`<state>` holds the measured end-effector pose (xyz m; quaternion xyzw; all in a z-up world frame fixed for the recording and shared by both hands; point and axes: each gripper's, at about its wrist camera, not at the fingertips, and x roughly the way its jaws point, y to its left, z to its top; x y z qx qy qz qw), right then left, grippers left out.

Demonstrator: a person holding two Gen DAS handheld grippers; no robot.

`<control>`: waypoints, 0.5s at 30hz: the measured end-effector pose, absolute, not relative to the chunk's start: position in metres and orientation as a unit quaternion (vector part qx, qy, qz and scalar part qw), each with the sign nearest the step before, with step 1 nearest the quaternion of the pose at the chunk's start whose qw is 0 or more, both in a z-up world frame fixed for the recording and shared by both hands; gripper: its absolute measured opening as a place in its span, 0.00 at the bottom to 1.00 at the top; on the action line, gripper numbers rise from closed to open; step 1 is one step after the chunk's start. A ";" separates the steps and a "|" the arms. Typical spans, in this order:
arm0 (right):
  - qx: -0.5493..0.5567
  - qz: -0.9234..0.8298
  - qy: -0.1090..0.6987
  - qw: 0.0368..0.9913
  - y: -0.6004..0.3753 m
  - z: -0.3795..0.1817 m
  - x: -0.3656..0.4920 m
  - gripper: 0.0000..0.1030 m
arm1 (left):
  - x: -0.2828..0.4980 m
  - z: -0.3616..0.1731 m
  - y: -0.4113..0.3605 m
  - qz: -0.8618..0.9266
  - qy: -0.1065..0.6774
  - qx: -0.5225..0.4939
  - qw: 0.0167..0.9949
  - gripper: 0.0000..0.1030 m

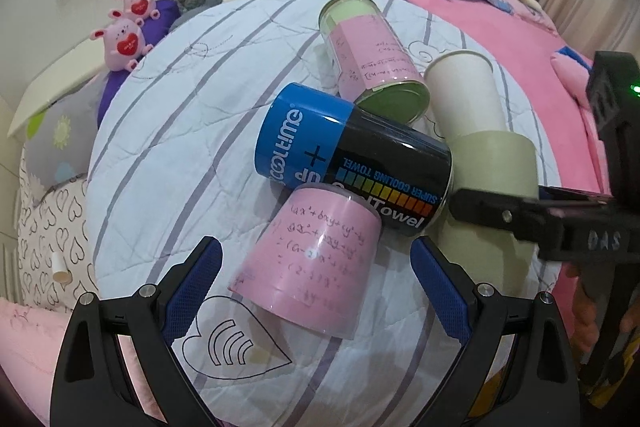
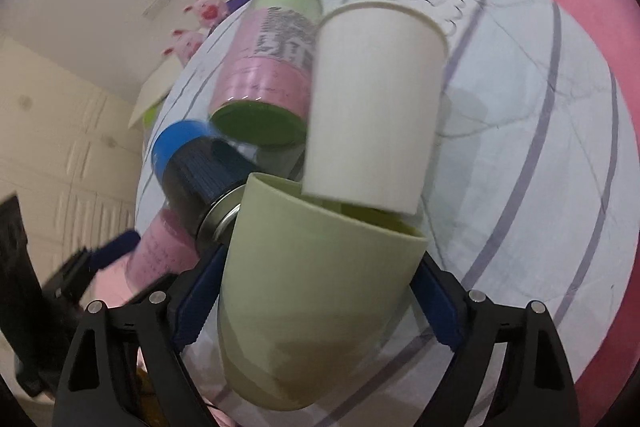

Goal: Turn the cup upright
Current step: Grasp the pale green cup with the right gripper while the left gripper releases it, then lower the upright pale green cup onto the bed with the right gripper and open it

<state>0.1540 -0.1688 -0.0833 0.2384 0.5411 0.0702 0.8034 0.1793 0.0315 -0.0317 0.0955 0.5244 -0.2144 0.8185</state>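
**Green cup gripped, ready for turning**

The step in hand appears to be the grasp: the right gripper (image 2: 316,291) holds the green cup (image 2: 316,291) across its body at the lower centre of the right wrist view, blue pads (image 2: 200,299) pressed against both sides. The cup lies tilted, mouth toward the upper right, and a white cup (image 2: 372,107) sits partly inside that mouth. The next move likely calls for lifting the green cup free of the black can (image 2: 196,183) touching its rim, then rotating the wrist until the mouth faces up. The white cup may slide out.

The left gripper (image 1: 316,291) stands wide, holding nothing, its fingers either side of a pink cup (image 1: 312,267) at lower centre on the quilt (image 1: 180,147).
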 end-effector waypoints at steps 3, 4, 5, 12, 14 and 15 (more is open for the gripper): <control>0.225 0.083 0.546 0.803 -0.167 -0.078 0.150 0.86 | 0.179 -0.030 0.030 -0.205 0.522 0.097 0.822 0.94; 0.224 0.086 0.547 0.802 -0.167 -0.077 0.149 0.86 | 0.177 -0.029 0.030 -0.204 0.521 0.098 0.823 0.94; 0.222 0.089 0.548 0.801 -0.167 -0.076 0.147 0.86 | 0.177 -0.029 0.029 -0.204 0.521 0.097 0.823 0.94; 0.182 0.101 0.548 0.810 -0.168 -0.061 0.140 0.85 | 0.169 -0.024 0.025 -0.188 0.518 0.089 0.830 0.94; 0.167 0.102 0.543 0.817 -0.168 -0.056 0.137 0.85 | 0.165 -0.023 0.025 -0.182 0.517 0.084 0.832 0.94; 0.156 0.101 0.539 0.822 -0.166 -0.052 0.135 0.85 | 0.163 -0.021 0.025 -0.178 0.516 0.081 0.834 0.94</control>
